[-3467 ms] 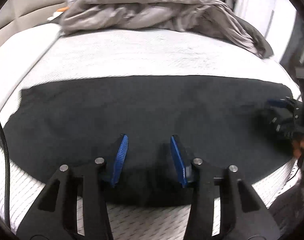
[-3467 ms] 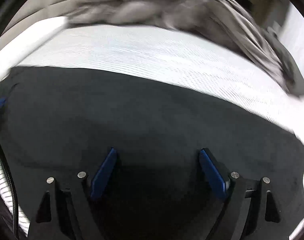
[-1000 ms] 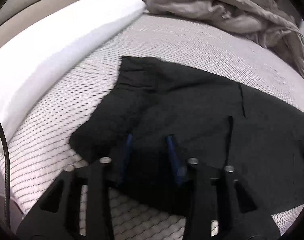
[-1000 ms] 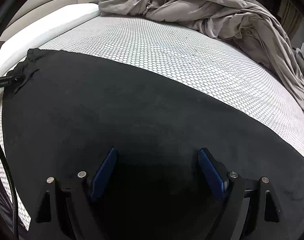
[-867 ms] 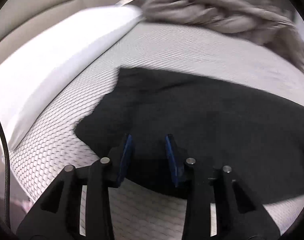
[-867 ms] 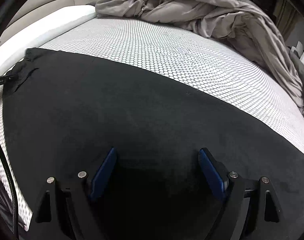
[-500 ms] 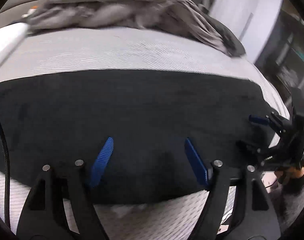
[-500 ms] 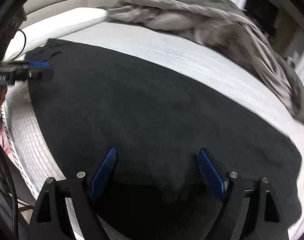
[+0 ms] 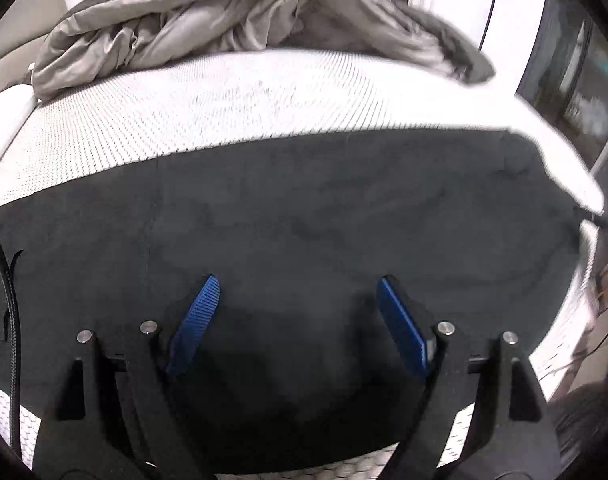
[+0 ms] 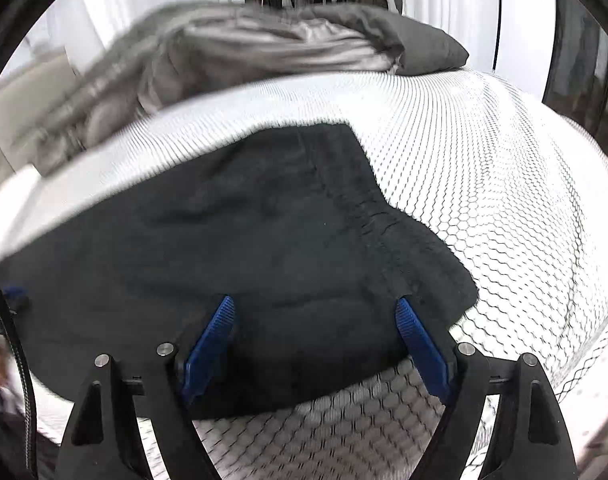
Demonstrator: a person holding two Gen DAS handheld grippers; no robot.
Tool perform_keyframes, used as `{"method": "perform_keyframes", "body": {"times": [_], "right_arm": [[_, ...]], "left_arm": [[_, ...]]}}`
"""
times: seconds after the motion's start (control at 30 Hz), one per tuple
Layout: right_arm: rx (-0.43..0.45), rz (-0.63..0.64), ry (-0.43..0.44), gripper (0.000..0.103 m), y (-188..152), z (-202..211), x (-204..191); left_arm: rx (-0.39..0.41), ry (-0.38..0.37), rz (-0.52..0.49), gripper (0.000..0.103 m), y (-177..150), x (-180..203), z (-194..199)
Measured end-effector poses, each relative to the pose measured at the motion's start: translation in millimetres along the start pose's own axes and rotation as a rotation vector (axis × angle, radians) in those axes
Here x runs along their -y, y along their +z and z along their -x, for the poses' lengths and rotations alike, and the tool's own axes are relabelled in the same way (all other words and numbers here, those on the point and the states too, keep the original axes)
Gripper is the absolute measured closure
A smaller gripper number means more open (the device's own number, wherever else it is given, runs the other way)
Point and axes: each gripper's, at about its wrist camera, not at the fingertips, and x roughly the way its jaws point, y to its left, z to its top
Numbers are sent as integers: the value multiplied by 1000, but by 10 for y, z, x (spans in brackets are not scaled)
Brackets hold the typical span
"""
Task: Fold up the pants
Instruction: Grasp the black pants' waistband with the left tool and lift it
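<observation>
Black pants (image 9: 304, 216) lie flat across the white honeycomb-patterned mattress (image 9: 184, 112). My left gripper (image 9: 300, 292) is open and empty, hovering over the pants near their front edge. In the right wrist view the pants (image 10: 264, 220) show their right end with a stitched band running across it (image 10: 380, 232). My right gripper (image 10: 316, 312) is open and empty over the front corner of that end, its right fingertip (image 10: 408, 312) near the band's edge.
A crumpled grey duvet (image 9: 232, 28) lies along the far side of the bed; it also shows in the right wrist view (image 10: 244, 52). The mattress edge drops off at the right (image 9: 576, 308). Bare mattress (image 10: 504, 200) lies right of the pants.
Both grippers swung to the right along the pants. The left opened wide after being nearly shut at the left end. The right now faces the right end of the pants.
</observation>
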Motion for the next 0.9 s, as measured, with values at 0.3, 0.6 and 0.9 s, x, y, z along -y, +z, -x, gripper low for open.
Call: {"method": "perform_keyframes", "body": {"times": [0.3,0.6,0.9], "right_arm": [[-50,-358,217,18,-143,77,673],[122,-555,274,69,81,-343,625],[257,-124,506,76,608,203,-725]], "left_arm": [[-73,-124,-75,22,-191,524,60],[-87,-77,-100,18,-316,644,-36],[-6,-93,96,18,-131,194,216]]}}
